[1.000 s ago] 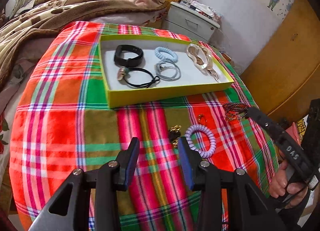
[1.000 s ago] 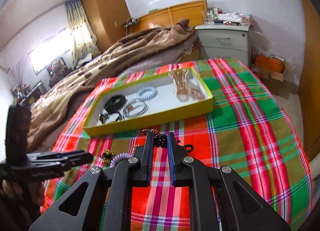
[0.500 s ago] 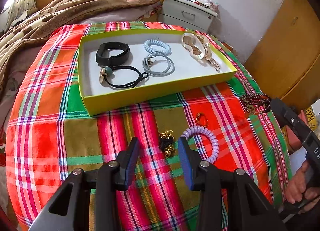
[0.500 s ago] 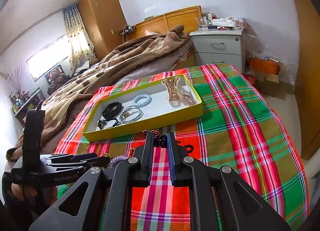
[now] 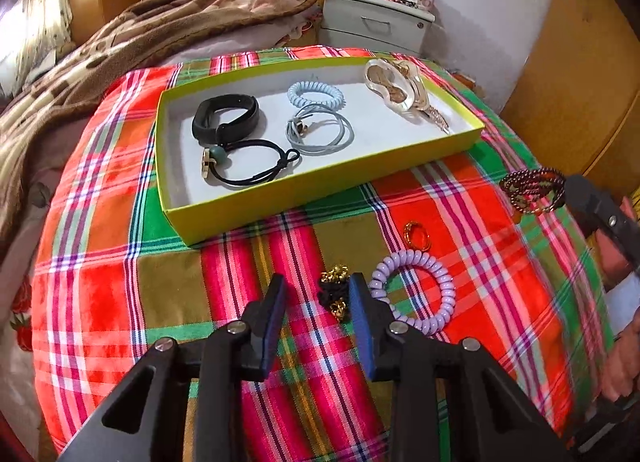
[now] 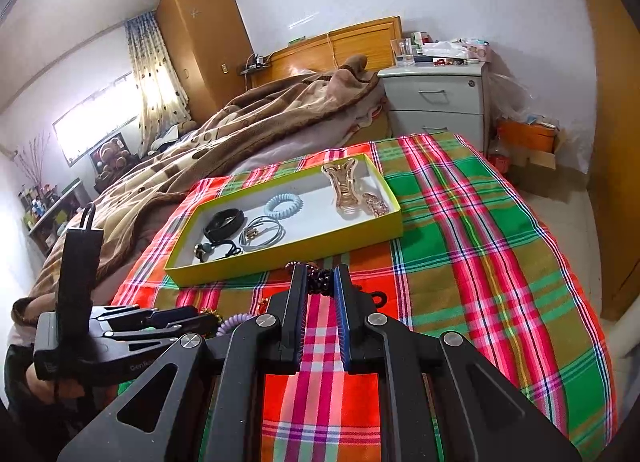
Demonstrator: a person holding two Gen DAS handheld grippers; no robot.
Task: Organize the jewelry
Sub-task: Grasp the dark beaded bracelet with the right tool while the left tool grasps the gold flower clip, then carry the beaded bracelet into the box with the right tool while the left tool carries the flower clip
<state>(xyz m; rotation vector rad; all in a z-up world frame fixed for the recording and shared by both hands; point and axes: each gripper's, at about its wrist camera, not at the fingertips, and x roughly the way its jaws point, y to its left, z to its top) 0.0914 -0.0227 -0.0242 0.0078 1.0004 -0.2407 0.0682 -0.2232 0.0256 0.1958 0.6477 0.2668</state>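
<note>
My left gripper [image 5: 316,290] hovers low over the plaid cloth, its jaws closing around a small black-and-gold piece [image 5: 336,296] that lies between them, close to the right finger, without being pressed. A lilac spiral hair tie [image 5: 444,286] and a gold ring [image 5: 417,236] lie just to its right. My right gripper [image 6: 320,274] is shut on a dark beaded bracelet [image 6: 318,284], held above the cloth in front of the yellow-green tray [image 6: 288,258]. The tray [image 5: 320,182] holds a black band [image 5: 226,120], hair ties and a gold claw clip [image 5: 396,90].
The plaid cloth [image 6: 480,246] covers a rounded surface that drops off at the front and right. A bed with a brown blanket [image 6: 260,118] lies behind on the left, a grey nightstand [image 6: 436,102] at the back, and wooden cupboard doors [image 5: 580,82] on the right.
My left gripper moved forward over the black-and-gold piece and its jaws narrowed. The right gripper stayed put with the bracelet.
</note>
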